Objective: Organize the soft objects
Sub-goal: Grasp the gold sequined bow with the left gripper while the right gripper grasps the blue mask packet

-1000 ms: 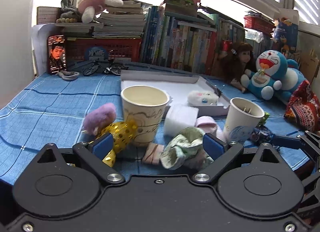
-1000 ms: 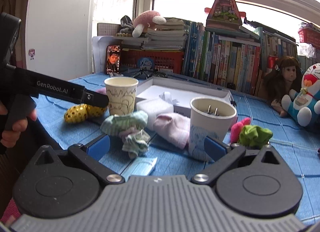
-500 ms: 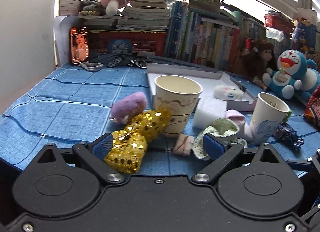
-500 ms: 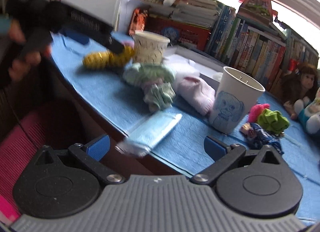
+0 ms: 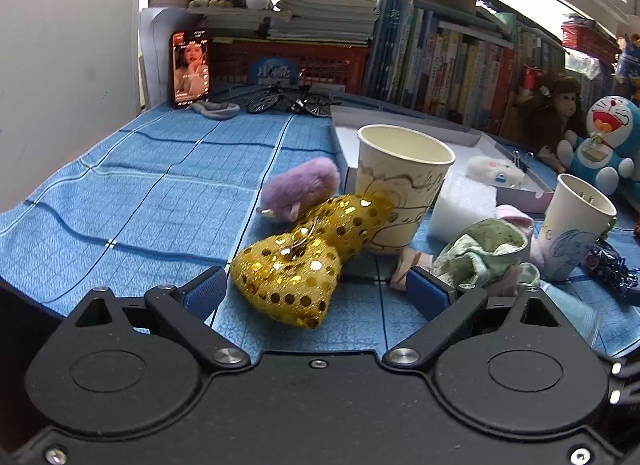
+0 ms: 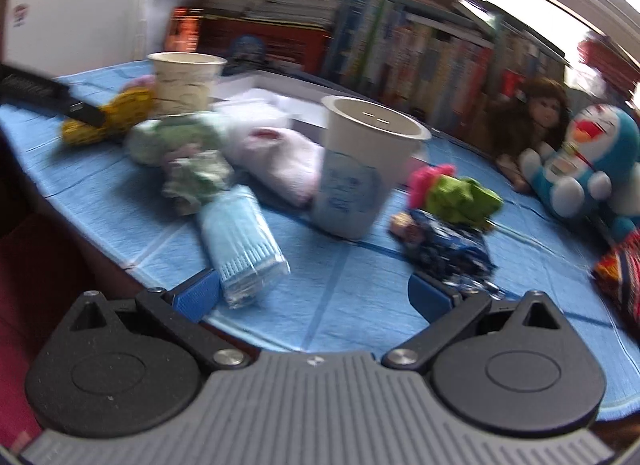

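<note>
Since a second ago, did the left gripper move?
Yes. The left gripper swung leftward: the shiny gold sequin heart now sits between its fingers, beside the cream paper cup.

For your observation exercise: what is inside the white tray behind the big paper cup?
In the white tray, a small white plush toy lies near its right side. The paper cup in front hides part of the tray floor, so more could lie there.
</note>
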The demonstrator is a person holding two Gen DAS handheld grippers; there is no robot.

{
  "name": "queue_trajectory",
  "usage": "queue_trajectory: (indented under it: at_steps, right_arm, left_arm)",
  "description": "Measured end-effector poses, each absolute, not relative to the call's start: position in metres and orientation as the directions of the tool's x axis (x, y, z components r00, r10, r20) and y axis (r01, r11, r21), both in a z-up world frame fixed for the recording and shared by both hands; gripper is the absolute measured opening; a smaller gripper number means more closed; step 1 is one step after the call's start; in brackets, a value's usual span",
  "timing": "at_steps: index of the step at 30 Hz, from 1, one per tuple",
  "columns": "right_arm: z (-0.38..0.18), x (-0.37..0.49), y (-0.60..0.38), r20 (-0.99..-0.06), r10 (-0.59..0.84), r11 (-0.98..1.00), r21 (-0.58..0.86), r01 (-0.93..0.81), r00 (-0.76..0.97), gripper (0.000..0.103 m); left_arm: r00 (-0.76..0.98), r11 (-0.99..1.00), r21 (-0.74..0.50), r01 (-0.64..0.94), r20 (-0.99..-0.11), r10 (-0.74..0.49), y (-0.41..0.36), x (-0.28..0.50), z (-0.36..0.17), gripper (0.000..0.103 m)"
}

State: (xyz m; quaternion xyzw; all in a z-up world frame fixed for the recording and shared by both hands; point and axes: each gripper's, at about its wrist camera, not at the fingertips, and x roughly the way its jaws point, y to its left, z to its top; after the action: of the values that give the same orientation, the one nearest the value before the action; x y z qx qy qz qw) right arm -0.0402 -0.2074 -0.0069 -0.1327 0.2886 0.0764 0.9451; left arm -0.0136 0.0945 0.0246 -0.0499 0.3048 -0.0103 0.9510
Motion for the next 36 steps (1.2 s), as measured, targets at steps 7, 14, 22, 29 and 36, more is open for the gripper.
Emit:
queue_trajectory:
  at_steps: [7, 14, 22, 29, 36]
  right_arm:
    - [-0.008, -0.019, -0.233, -0.582, -0.075, 0.990, -0.143, -0.010, 0.809, 0.103]
    - [0.002, -0.023, -0.250, -0.575, -0.034, 0.998, 0.018, 0.054, 0.817, 0.103]
    - [0.005, -0.030, -0.229, -0.541, 0.093, 0.992, 0.118, -0.034, 0.836, 0.103]
    - [-0.005, -0.025, -0.194, -0.530, 0.117, 0.992, 0.100, -0.075, 0.840, 0.101]
    - [-0.011, -0.019, -0.176, -0.504, 0.042, 0.999, 0.035, -0.028, 0.863, 0.101]
  left_arm:
    - [0.808, 0.995, -0.100, -0.023, -0.588, -0.040, 0.095, -0.012, 0.020, 0.096]
    - [0.799, 0.991, -0.128, -0.048, -0.600, -0.039, 0.099, -0.007, 0.014, 0.096]
    - [0.804, 0.954, -0.276, -0.116, -0.590, -0.073, 0.116, -0.001, 0.011, 0.092]
    - [0.810, 0.956, -0.266, -0.128, -0.584, -0.054, 0.119, 0.000, 0.007, 0.091]
    - [0.822, 0.967, -0.228, -0.112, -0.568, -0.038, 0.110, -0.006, 0.003, 0.080]
